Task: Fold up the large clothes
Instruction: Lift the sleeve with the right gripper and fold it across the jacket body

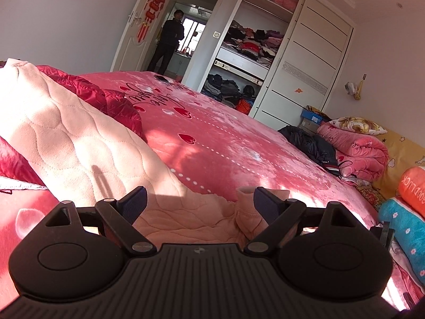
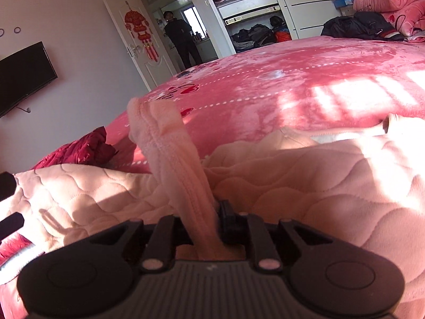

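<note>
Pale pink quilted fleece garment (image 1: 79, 143) lies on my pink heart-print bed (image 1: 239, 143). My left gripper (image 1: 199, 202) has fingers spread; my right gripper (image 2: 204, 212) pinches its ribbed cuff (image 2: 164, 143), which stands toward eleven o'clock.

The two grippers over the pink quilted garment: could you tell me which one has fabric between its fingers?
The right gripper, with the pale pink ribbed cuff pinched between its nearly closed fingers. The left gripper hangs wide open above the pink quilted garment, gripping nothing.
</note>
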Tool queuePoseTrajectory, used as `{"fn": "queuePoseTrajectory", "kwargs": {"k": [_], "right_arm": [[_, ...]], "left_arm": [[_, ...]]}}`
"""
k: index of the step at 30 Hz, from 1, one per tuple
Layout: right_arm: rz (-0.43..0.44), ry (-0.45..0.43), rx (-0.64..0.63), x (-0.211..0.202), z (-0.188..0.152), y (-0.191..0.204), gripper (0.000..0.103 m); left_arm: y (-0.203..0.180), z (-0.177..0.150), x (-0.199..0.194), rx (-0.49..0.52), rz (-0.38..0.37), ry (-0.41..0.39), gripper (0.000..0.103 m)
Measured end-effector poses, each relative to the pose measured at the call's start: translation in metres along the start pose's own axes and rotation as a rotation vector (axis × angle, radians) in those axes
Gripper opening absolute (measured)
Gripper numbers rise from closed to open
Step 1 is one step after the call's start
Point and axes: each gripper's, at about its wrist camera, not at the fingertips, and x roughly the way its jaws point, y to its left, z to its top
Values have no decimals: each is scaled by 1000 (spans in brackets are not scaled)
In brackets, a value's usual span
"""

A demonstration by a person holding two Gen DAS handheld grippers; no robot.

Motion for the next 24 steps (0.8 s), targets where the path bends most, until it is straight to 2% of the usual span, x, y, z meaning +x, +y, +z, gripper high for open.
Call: {"fn": "queuePoseTrajectory", "kwargs": {"k": [3,5,7,12,15,18,24], "right_arm": [[18,2,-4,-2,-2,3,33],[41,2,-16,-6,-5,9,61],[50,3,-46,-14,-7,16,73],[83,6,-74,-44,-10,22,81],[52,-29,-70,-69,-7,11,84],[-7,-58,-27,-88,-1,-14,85],[-211,-85,69,-112,0,-88,85]], "left_arm": [[0,-1,1,7,1,2,103],[-2,-1,3,13,2,3,103],[-1,-1,2,26,4,-1,103],[-4,-6,5,63,-9,9,103],[-10,-10,7,100,-27,24,103],[-16,-16,10,126,-60,57,103],[-28,-29,13,198,-125,109,103]]}}
